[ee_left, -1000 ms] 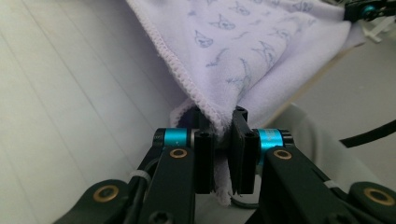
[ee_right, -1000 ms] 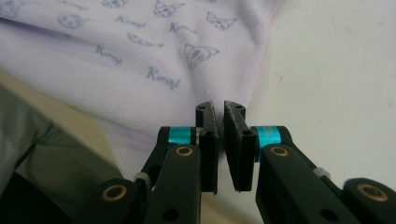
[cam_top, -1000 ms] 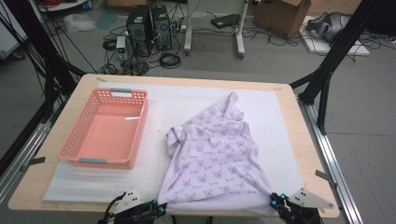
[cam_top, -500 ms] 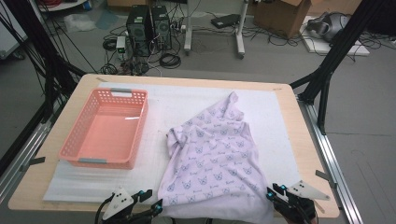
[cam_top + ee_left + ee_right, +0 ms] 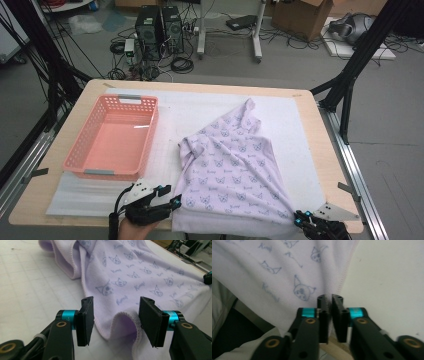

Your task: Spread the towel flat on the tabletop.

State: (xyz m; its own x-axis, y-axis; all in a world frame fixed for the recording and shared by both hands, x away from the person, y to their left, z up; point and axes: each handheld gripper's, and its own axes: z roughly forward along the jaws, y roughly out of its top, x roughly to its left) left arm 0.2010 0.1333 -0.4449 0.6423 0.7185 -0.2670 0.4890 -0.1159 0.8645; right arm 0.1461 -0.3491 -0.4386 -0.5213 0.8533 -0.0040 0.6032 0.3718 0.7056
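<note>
A lilac cloth printed with small cat faces lies spread on the white mat, one corner pointing to the far side. My left gripper sits at its near left corner. In the left gripper view the left gripper has just been opening. A raised fold of the cloth's hem lies loose between the wide jaws, with neither pad pressing on it. My right gripper is at the near right corner. Its jaws have just been closing to a thin gap with nothing seen in it. The cloth's hem lies just beyond their tips.
A pink plastic basket with nothing in it stands on the white foam mat to the left of the cloth. The wooden table's edge runs along the right. Black frame legs, computers and cables stand on the floor beyond.
The left gripper's jaws have opened off the cloth's near left corner, and the hand has come a little farther onto the table. The right gripper has loosened at the near right corner.
</note>
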